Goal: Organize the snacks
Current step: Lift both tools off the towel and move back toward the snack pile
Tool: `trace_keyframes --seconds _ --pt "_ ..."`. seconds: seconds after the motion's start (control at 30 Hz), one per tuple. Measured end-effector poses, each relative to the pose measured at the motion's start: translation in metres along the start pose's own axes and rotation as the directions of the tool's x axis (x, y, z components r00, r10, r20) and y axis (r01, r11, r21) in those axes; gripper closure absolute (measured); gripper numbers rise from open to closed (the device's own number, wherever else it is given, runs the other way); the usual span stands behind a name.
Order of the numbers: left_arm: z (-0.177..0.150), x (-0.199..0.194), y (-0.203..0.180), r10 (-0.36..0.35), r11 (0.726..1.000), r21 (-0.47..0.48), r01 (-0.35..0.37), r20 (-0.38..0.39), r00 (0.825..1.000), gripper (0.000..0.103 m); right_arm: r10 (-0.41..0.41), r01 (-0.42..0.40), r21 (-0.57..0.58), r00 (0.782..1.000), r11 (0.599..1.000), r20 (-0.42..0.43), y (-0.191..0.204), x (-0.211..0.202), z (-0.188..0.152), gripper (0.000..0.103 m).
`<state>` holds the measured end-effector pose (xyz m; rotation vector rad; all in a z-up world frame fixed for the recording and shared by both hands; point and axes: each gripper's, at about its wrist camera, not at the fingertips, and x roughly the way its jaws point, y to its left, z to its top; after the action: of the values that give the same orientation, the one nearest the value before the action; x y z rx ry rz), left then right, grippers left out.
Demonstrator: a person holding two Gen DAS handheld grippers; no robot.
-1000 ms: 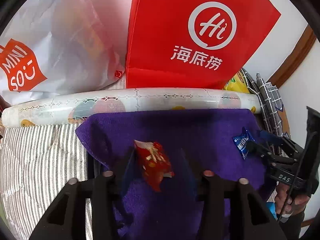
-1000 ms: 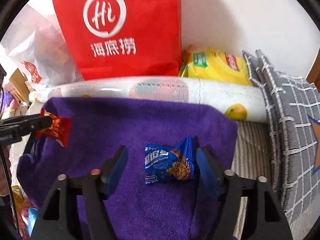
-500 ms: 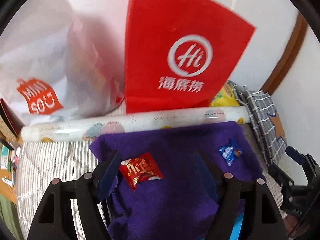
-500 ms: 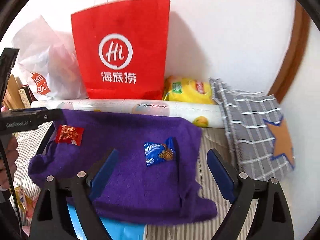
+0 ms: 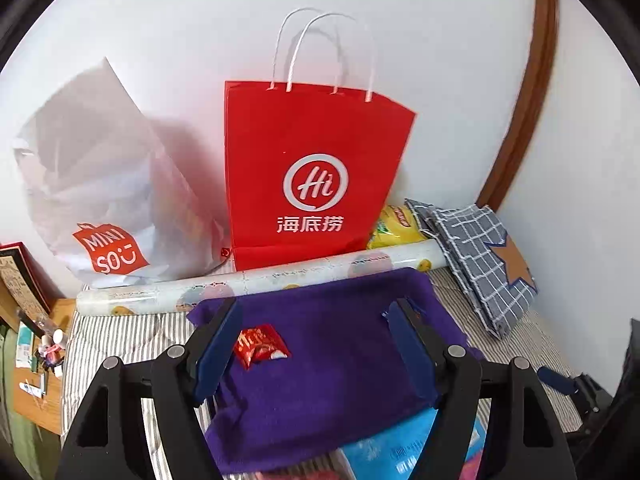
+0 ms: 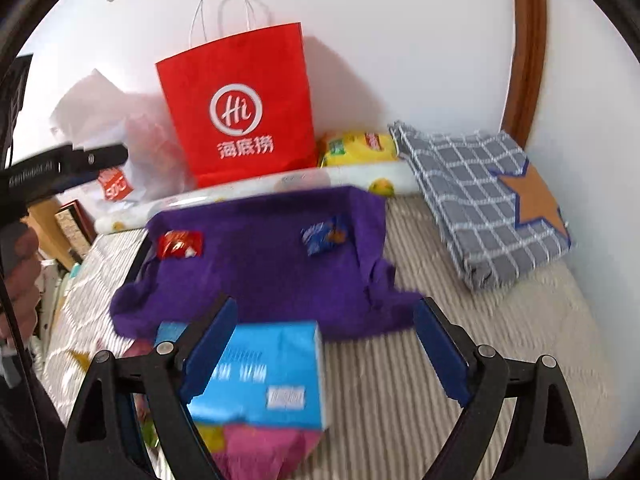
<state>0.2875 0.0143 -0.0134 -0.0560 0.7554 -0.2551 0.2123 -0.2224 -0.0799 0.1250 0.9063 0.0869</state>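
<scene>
A red-wrapped snack (image 5: pixel 260 346) lies on the purple towel (image 5: pixel 332 368), just inside the left finger of my left gripper (image 5: pixel 316 310). That gripper hovers above the towel, open, with nothing touching its pads. The right wrist view shows the same red snack (image 6: pixel 180 244) at the towel's left and a blue-wrapped snack (image 6: pixel 324 236) at its right. My right gripper (image 6: pixel 326 310) stands open, back from the purple towel (image 6: pixel 260 276), above a light blue box (image 6: pixel 264 372). It holds nothing.
A red paper bag (image 5: pixel 312 184), a white plastic bag (image 5: pixel 104 200), a yellow packet (image 6: pixel 356 148) and a rolled patterned sheet (image 5: pixel 280 276) line the wall. A folded grey checked cloth (image 6: pixel 480 200) lies at the right on striped bedding (image 6: pixel 460 320). A wooden desk (image 5: pixel 36 392) stands left.
Both grippers have pulled back and up from the towel with their jaws wider apart. The red and blue snacks stay lying on it. The light blue box has come into view.
</scene>
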Motion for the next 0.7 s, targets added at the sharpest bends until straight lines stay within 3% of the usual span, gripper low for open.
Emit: trace_keyframes --seconds 0.13,0.3,0.47,0.7 --pt "-0.019 -0.018 0.003 -0.020 1.000 -0.016 0.020 -0.013 1.000 0.025 0.073 -0.072 0.016 0.997 0.997 -0.027 0.003 -0.012 -0.025 0.013" --pt "-0.048 -0.032 0.016 -0.017 0.999 -0.041 0.016 -0.035 0.999 0.025 0.104 -0.103 0.009 0.993 0.995 -0.049 0.012 -0.018 -0.050 0.013" --pt "-0.077 -0.041 0.022 0.004 1.000 -0.019 -0.005 -0.064 0.998 0.025 0.189 -0.184 0.062 0.978 0.981 -0.090 0.017 -0.015 -0.076 0.013" --pt "-0.109 -0.058 0.043 0.026 0.999 -0.030 -0.029 -0.088 0.996 0.025 0.156 -0.152 0.047 0.982 0.987 -0.111 0.033 0.002 -0.095 0.012"
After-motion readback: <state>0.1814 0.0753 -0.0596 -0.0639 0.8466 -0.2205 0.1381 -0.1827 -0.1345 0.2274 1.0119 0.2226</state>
